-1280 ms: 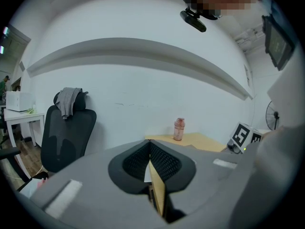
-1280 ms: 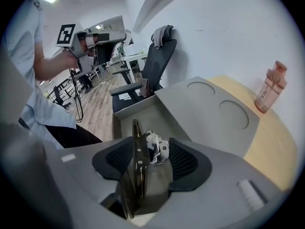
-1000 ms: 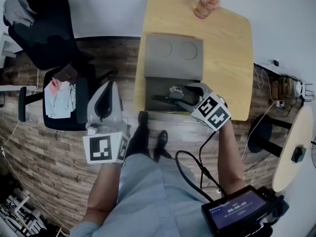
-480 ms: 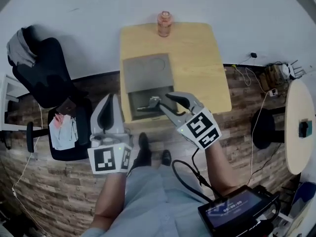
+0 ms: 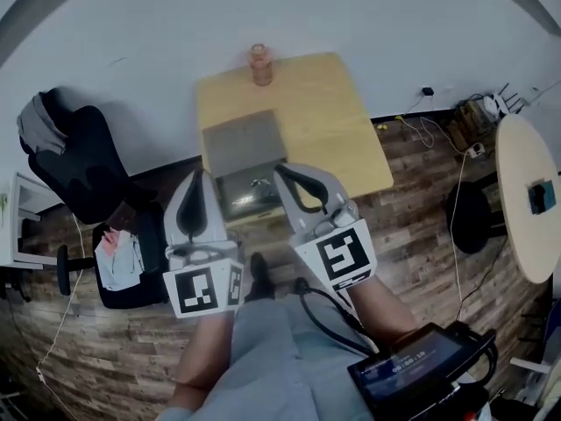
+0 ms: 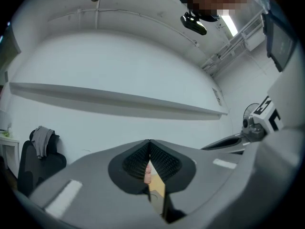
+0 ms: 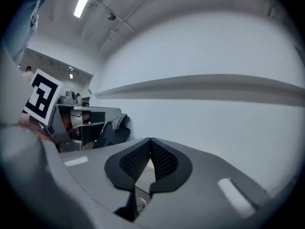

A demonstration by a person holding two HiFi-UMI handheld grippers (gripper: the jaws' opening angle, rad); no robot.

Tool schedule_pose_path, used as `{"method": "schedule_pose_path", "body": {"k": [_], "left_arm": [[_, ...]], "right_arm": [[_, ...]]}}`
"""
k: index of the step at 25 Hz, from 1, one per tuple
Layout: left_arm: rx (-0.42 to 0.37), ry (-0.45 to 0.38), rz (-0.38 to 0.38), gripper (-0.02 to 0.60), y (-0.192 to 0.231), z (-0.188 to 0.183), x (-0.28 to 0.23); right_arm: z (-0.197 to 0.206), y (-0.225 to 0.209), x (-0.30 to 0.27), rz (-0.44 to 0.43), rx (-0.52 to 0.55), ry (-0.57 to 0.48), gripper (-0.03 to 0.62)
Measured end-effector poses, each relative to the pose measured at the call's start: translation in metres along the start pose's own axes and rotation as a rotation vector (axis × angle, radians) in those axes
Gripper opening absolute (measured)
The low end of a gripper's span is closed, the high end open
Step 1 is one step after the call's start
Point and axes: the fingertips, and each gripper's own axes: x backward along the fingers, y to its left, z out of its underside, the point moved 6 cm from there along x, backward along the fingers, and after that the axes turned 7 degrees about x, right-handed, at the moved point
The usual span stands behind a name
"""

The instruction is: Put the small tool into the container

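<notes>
The small tool [image 5: 257,185] lies inside the gray container [image 5: 235,202] on the wooden table [image 5: 337,121], with the container's lid [image 5: 244,143] lying open at its 12 o'clock side. The right gripper [image 5: 282,174] hovers at the container's 3 o'clock edge, jaws closed on nothing. The left gripper [image 5: 199,178] hangs at 9 o'clock, likewise closed and empty. An orange bottle [image 5: 259,64] stands at the table's 12 o'clock edge.
</notes>
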Motion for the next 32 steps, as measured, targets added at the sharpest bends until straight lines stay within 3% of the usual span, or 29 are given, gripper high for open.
{"method": "schedule_pose_path", "body": {"k": [3,8,32], "left_arm": [[-0.024,0.011,0.002,0.005,-0.002,0.005,0.005],[-0.042,0.026,-0.013,0.005,-0.001,0.009,0.012],[-0.061,0.045,-0.034,0.005,0.002,0.010,0.009]], "right_arm": [[-0.003,0.001,0.003,0.068,0.003,-0.033,0.002],[-0.007,0.001,0.009,0.108,-0.024,-0.071,0.002],[-0.008,-0.005,-0.002,0.103,-0.042,-0.105,0.000]]}}
